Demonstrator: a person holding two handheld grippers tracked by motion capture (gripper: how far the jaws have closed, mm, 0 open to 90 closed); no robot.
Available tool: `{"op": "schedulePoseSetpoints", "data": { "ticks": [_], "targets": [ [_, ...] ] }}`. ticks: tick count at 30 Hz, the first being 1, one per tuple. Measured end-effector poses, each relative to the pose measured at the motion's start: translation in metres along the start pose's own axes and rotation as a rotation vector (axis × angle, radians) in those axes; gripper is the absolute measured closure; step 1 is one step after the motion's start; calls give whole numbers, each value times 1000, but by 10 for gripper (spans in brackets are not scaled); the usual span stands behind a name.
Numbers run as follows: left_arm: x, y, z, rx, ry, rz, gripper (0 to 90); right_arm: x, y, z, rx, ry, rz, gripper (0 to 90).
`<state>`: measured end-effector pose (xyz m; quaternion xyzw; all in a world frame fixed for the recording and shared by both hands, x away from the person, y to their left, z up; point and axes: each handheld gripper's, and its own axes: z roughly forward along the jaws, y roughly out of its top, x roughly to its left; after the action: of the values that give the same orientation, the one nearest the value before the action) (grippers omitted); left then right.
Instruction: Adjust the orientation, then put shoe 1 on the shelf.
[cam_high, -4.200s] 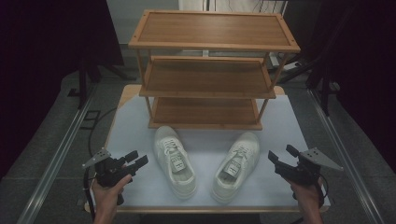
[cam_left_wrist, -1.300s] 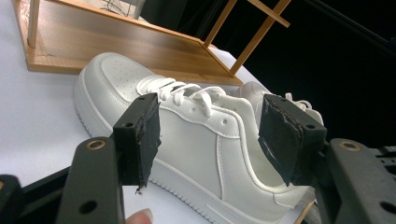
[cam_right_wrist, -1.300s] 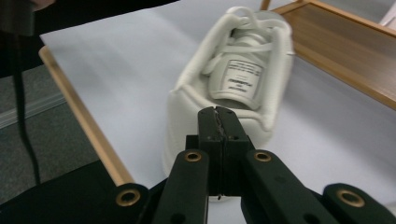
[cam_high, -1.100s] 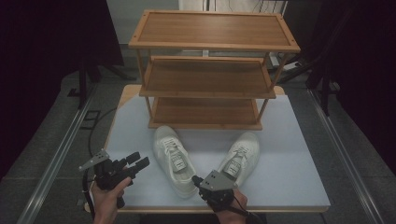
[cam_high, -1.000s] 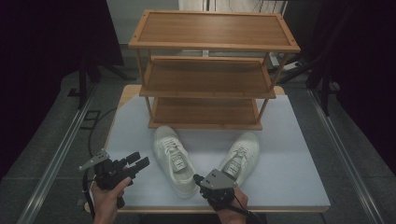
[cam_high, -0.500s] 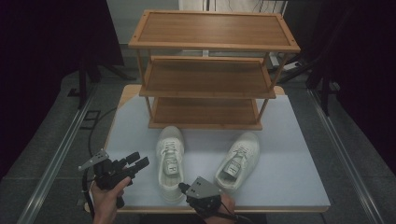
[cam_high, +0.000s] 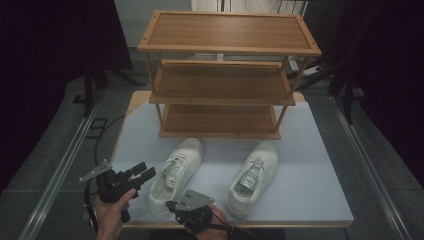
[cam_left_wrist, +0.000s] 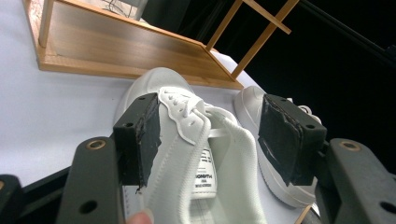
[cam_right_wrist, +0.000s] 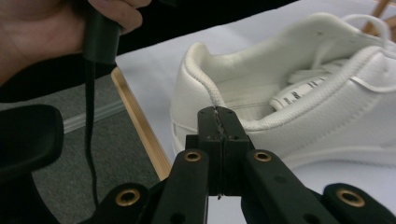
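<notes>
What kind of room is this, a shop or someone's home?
Neither, most likely: it looks like a staged recording space. A bare wooden shoe rack and a pair of white sneakers sit on a plain table, dark curtains hang around it, and a person holds cabled grippers.

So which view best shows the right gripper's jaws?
The right gripper view: the right gripper has its jaws pressed together at the left shoe's heel collar. The high view shows its grey plate from above, jaws hidden. The left gripper view adds nothing on it.
</notes>
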<state>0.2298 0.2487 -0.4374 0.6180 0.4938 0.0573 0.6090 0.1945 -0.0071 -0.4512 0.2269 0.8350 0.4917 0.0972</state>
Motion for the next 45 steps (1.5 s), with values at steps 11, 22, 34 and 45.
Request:
{"op": "schedulePoseSetpoints", "data": {
  "ticks": [11, 22, 34, 45],
  "targets": [
    [4, 0, -2, 7, -3, -7, 387, 0, 3, 6, -38, 29, 26, 870],
    [0, 0, 0, 9, -2, 1, 387, -31, -14, -81, -150, -66, 70, 833],
    [-4, 0, 6, 32, -5, 27, 377, -73, -42, -140, -193, -174, 178, 684],
    [-5, 8, 29, 108, 40, 108, 376, -84, -45, -152, -205, -203, 205, 637]
  ]
}}
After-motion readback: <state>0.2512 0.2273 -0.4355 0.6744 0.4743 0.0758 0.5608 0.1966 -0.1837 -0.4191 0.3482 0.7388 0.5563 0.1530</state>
